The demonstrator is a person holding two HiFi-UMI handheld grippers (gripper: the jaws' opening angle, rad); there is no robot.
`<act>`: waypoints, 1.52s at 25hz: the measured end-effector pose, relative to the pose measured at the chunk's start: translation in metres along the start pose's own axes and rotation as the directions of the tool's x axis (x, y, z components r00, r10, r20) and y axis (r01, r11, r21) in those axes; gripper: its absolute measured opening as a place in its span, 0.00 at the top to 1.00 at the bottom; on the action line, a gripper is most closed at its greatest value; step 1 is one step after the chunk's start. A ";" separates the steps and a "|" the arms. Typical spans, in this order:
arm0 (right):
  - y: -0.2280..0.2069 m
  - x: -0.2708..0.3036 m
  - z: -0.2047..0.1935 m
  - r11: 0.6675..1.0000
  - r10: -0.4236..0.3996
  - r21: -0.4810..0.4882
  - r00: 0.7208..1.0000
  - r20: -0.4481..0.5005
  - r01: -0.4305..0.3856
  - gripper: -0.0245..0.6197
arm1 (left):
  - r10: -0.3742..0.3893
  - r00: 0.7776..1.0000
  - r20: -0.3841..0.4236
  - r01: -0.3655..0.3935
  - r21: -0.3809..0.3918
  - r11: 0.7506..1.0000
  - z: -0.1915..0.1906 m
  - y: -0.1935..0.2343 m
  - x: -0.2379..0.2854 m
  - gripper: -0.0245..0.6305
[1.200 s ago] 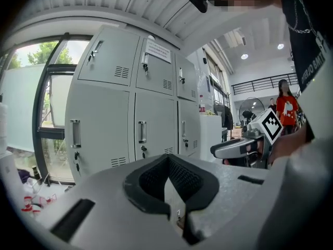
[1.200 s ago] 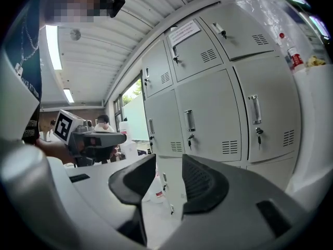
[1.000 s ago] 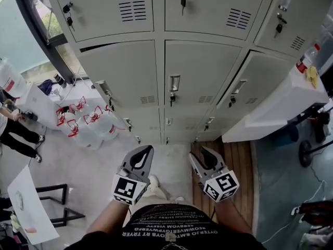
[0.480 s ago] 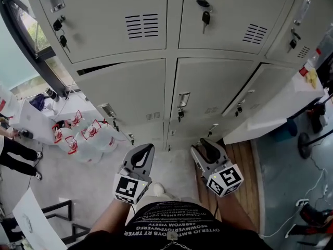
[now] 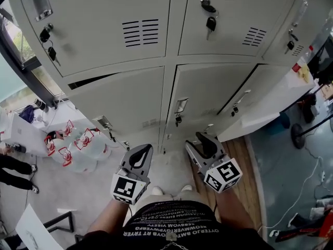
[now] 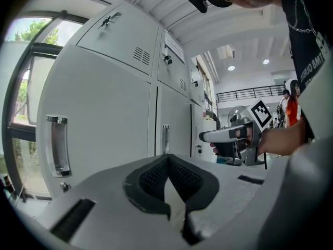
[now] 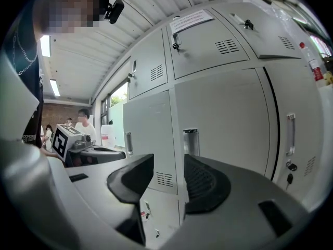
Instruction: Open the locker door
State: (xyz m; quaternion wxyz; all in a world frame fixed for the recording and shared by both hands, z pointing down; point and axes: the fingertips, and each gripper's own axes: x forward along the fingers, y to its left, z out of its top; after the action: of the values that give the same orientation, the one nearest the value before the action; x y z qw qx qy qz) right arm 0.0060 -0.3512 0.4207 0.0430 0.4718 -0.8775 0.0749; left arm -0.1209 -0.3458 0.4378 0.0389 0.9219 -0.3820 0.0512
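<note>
The grey lockers fill the top of the head view. The middle-column locker door (image 5: pixel 208 90) is closed and has a metal handle (image 5: pixel 180 106) with a key below it. My right gripper (image 5: pixel 199 146) hovers in front of and short of that door, pointing nearly level at the handle (image 7: pixel 191 141). Its jaws have just been opening, and they stand open with nothing between them (image 7: pixel 169 163). My left gripper (image 5: pixel 141 152) is beside it, shut and empty (image 6: pixel 167 160), facing the seam beside the left door's handle (image 6: pixel 57 145).
The left locker door (image 5: pixel 119 100) shows a dark gap along its top, and the right one (image 5: pixel 244 95) a gap along its left edge. Water bottles (image 5: pixel 78 145) stand on the floor at left. A white counter (image 5: pixel 270 100) juts out at right. Keys (image 5: pixel 210 22) hang from the upper locks.
Both grippers have moved closer to the lockers, which now loom larger. The right gripper's jaws have spread wider apart. The left gripper's jaws stay together.
</note>
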 end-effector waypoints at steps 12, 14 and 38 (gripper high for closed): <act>-0.020 0.038 0.008 0.998 0.060 0.001 0.998 0.003 -0.060 0.71 | 0.040 0.999 -0.017 -0.040 -0.013 0.999 -0.004 0.009 0.022 0.97; -0.026 0.047 0.009 0.997 0.082 -0.004 0.997 -0.001 -0.082 0.71 | 0.061 0.998 -0.018 -0.061 -0.011 0.998 -0.002 0.013 0.027 0.97; -0.039 0.116 0.007 0.977 0.214 -0.007 0.976 -0.033 -0.215 0.72 | 0.297 0.954 -0.033 -0.298 -0.018 0.954 -0.002 0.053 0.022 0.97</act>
State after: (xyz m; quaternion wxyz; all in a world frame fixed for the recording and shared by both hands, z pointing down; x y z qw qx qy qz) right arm -0.0250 -0.4691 0.4344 0.0513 0.3729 -0.9228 0.0820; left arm -0.1431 -0.3981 0.4438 0.0471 0.8525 -0.5164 0.0659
